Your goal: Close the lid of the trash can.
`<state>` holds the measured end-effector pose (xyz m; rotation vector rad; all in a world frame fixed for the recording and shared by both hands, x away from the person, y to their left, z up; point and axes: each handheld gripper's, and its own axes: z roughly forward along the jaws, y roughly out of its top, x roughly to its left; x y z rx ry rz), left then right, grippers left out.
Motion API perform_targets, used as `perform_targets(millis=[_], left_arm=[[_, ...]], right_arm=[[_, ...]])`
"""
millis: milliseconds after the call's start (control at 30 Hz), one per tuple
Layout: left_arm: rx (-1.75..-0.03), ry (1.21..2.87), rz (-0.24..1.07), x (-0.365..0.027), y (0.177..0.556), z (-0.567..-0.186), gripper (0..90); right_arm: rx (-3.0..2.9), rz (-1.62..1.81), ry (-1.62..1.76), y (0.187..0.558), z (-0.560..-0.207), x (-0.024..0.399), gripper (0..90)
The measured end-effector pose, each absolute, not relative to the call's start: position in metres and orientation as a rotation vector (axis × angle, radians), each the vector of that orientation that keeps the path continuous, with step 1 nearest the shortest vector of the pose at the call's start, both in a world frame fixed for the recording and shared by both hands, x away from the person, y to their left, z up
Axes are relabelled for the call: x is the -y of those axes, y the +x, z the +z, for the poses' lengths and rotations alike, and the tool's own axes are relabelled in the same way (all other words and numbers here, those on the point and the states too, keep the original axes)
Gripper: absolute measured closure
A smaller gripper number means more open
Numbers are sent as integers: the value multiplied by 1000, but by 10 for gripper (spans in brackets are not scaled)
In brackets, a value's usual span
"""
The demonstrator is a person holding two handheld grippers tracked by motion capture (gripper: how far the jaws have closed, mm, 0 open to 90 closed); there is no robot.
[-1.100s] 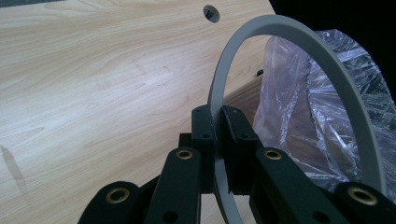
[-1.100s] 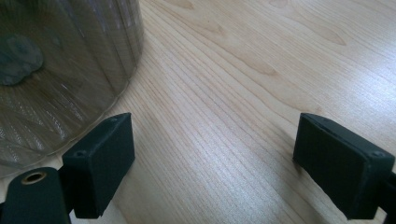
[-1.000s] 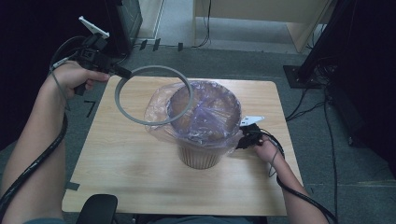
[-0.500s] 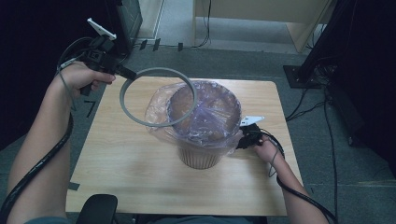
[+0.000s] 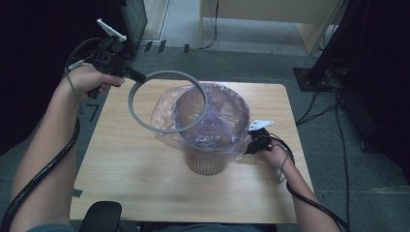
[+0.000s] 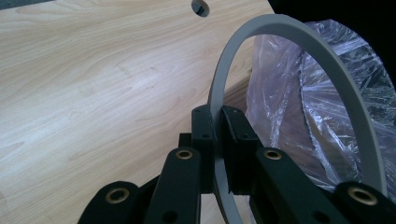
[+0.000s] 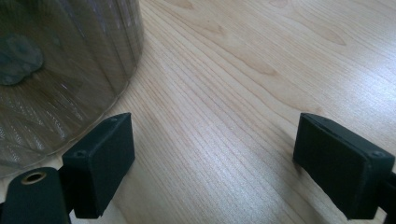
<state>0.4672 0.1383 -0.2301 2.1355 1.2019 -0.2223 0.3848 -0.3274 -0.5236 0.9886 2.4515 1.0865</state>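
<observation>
A brown bin (image 5: pixel 208 162) lined with a clear plastic bag (image 5: pixel 222 121) stands in the middle of the wooden table (image 5: pixel 145 164). My left gripper (image 5: pixel 138 77) is shut on the edge of a thin grey ring (image 5: pixel 167 73). It holds the ring tilted in the air, overlapping the bin's left rim. In the left gripper view the jaws (image 6: pixel 217 116) pinch the ring (image 6: pixel 280 25), with the bag (image 6: pixel 289 93) behind it. My right gripper (image 5: pixel 251 145) sits low by the bin's right side. It stands open (image 7: pixel 215 154) over bare wood, with the bin wall (image 7: pixel 70 56) to its left.
A cable hole (image 6: pixel 201 7) is cut in the tabletop near the far edge. Cables (image 5: pixel 338 121) and a dark stand (image 5: pixel 333 53) occupy the floor to the right. A black chair part (image 5: pixel 101 217) shows at the near edge.
The left hand has shifted the ring slightly to the right, further over the bin's left rim. The right hand has stayed put.
</observation>
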Motion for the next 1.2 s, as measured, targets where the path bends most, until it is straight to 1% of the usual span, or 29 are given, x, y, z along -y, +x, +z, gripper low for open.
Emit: perform_targets(millis=[567,1200], left_arm=[[-1133,2153,-241,-117,470,-233,841],[-1101,2166,-252,-102,471,-234,841]], right_arm=[[-2453,1085,988,385,-524,328,120],[-2453,1088,987,385,-524,328,119]])
